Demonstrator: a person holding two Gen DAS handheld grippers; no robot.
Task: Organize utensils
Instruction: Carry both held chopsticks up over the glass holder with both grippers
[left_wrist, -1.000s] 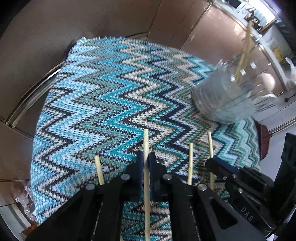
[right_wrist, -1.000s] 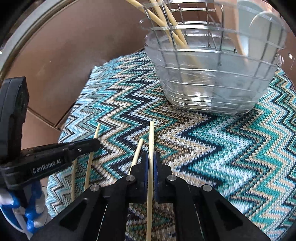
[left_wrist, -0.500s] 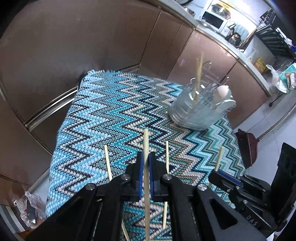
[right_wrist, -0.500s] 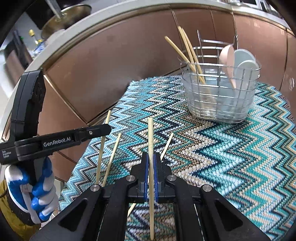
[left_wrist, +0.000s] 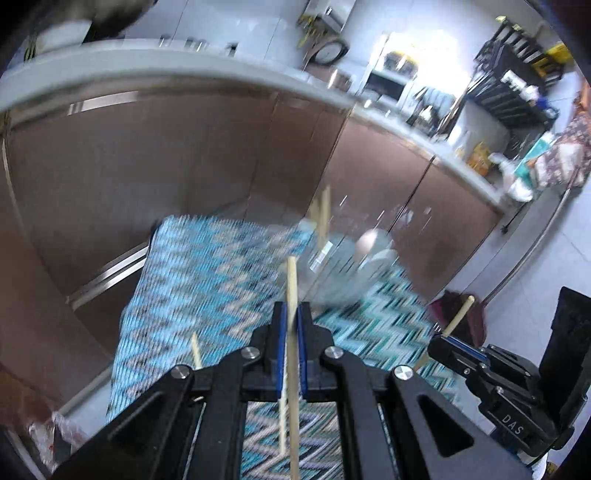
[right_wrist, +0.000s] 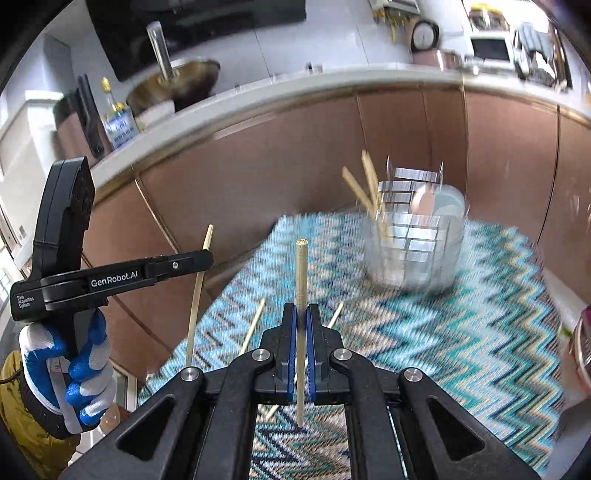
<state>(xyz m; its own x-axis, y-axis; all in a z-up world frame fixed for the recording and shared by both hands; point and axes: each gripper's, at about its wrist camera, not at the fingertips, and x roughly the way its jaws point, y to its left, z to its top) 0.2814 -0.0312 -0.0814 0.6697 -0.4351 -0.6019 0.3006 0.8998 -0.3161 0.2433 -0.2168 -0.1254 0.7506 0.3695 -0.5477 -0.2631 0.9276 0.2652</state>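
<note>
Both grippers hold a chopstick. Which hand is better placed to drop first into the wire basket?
Right, marginally. The right gripper faces the wire basket on its own side; the left gripper sits further left. Both chopsticks are clamped, so it's close.

At the left of the right wrist view we read "GenRobot.AI" in white on the black left gripper (right_wrist: 207, 258), and smaller "Data Acquisition System" at its rear end. At the lower right of the left wrist view, "DAS" stands on the right gripper (left_wrist: 437, 341).

left claw (left_wrist: 291, 325) clamped shut, right claw (right_wrist: 301, 325) likewise — gloved hand (right_wrist: 66, 365) gripping
</note>
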